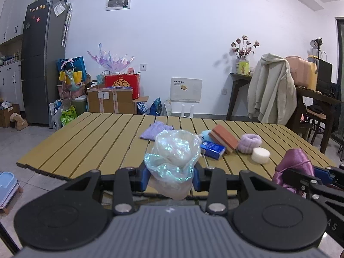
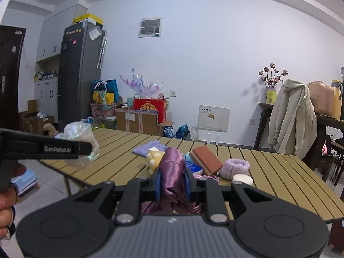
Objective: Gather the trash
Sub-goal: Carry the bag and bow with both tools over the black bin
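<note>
My left gripper [image 1: 172,177] is shut on a crumpled iridescent clear plastic bag [image 1: 175,157], held above the near edge of the slatted wooden table [image 1: 96,142]. The same bag shows at the left in the right wrist view [image 2: 79,137]. My right gripper [image 2: 173,182] is shut on a bunched purple satin cloth [image 2: 173,167], held over the table's front edge; the cloth also shows at the right in the left wrist view [image 1: 294,163].
On the table lie a lilac cloth [image 1: 155,130], a blue tissue pack [image 1: 212,149], an orange sponge block [image 1: 223,138], a purple scrunchie [image 1: 250,143], a white round pad [image 1: 260,155] and a yellow plush toy [image 2: 153,158]. Boxes, fridge and a chair with a coat stand behind.
</note>
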